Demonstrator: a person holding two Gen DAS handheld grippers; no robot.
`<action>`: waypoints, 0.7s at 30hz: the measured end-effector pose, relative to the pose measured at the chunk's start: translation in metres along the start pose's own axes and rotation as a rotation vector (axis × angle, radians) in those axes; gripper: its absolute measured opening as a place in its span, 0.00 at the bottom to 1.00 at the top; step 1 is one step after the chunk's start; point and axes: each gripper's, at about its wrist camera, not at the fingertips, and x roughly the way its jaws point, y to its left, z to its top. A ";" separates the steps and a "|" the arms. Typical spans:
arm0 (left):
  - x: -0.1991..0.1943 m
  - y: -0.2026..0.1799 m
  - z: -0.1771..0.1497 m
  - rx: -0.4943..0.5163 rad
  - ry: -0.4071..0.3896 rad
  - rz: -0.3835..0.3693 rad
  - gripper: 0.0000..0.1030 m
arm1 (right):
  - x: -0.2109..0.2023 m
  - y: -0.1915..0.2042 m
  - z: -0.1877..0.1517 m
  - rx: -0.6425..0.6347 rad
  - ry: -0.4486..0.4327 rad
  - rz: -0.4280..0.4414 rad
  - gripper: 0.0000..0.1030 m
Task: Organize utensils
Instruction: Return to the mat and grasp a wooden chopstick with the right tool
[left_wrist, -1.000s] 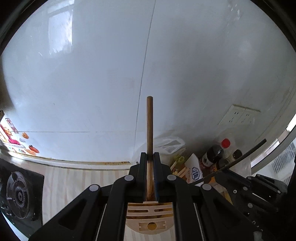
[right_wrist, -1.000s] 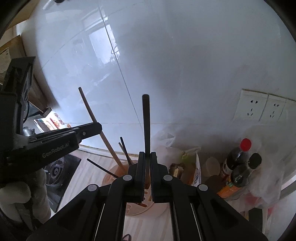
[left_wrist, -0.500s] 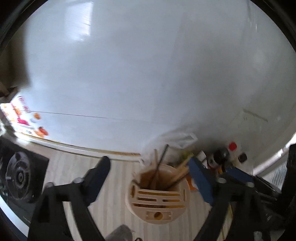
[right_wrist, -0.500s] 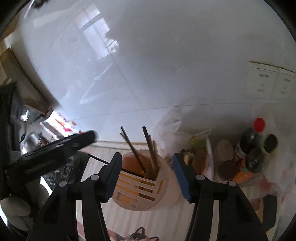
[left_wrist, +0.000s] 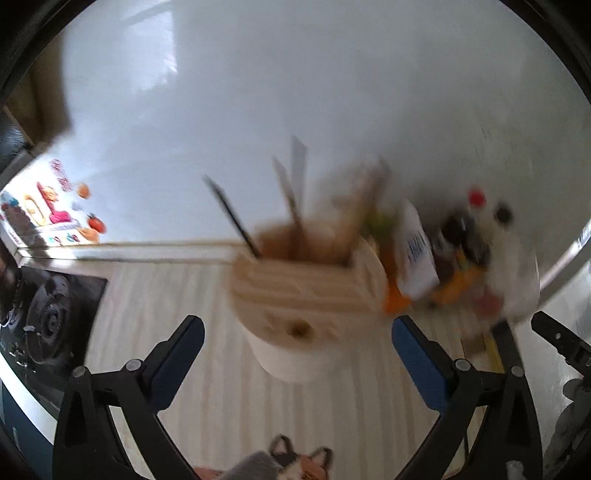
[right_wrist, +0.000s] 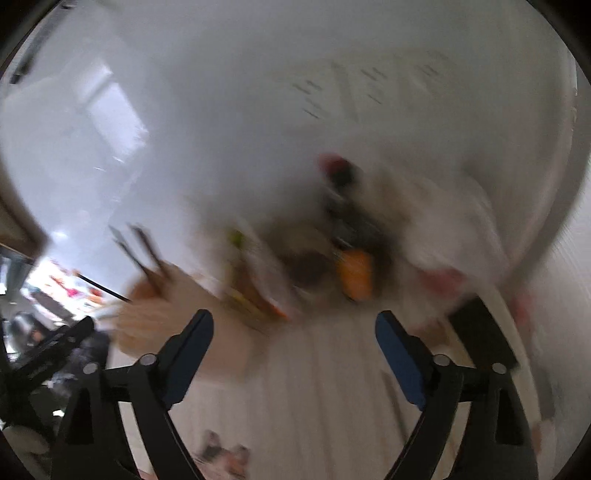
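A round beige utensil holder (left_wrist: 306, 291) stands on the striped counter, blurred by motion, with several sticks and utensil handles (left_wrist: 291, 199) poking up from it. My left gripper (left_wrist: 297, 332) is in front of the holder, its jaws opening wide with nothing between the pads. In the right wrist view the holder (right_wrist: 155, 314) sits at the left with dark chopsticks (right_wrist: 144, 254) in it. My right gripper (right_wrist: 293, 328) is right of the holder, its jaws opening with nothing held.
Bottles, a white carton (left_wrist: 417, 254) and an orange packet (right_wrist: 354, 273) crowd the back right corner by the wall. A black gas stove (left_wrist: 48, 317) lies at the left. A mat with a cat print (left_wrist: 291, 461) lies near the counter's front.
Both grippers let go of their utensils, a wooden one on the left and a dark one on the right, opened wide, and pulled back and down from the holder; the right view has swung rightward.
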 end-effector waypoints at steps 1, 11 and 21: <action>0.008 -0.013 -0.007 0.022 0.018 -0.005 1.00 | 0.004 -0.013 -0.007 0.013 0.020 -0.021 0.89; 0.111 -0.138 -0.086 0.181 0.275 0.006 1.00 | 0.090 -0.151 -0.093 0.028 0.395 -0.229 0.68; 0.154 -0.187 -0.136 0.215 0.454 -0.006 0.99 | 0.130 -0.190 -0.140 -0.068 0.515 -0.275 0.26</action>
